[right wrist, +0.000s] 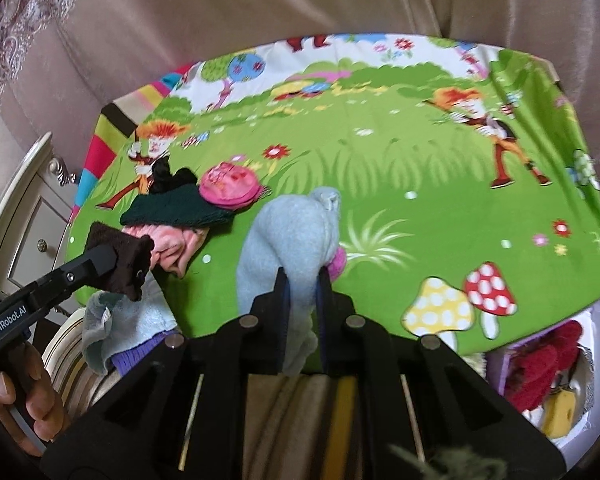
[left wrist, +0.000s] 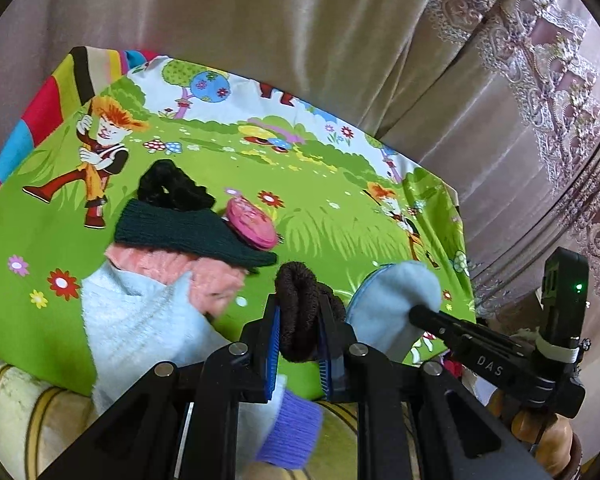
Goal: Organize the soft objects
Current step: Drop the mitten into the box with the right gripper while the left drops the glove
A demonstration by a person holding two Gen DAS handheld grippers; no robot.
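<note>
The left gripper (left wrist: 298,330) fingers clamp a brown sock (left wrist: 300,312); the right gripper (right wrist: 302,296) fingers pinch a grey sock (right wrist: 296,232). Limp ends dangling below either could snag the pile (left wrist: 172,240) beside them.

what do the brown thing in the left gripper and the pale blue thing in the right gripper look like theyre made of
Brown item: looks like a stretchy ribbed knit, matte and slightly fuzzy, folded over between the left gripper's pads. Pale blue item: seems to be fleece or brushed knit, matte with a soft nap, drooping limp from the right gripper. Exact fibres can't be told.
</note>
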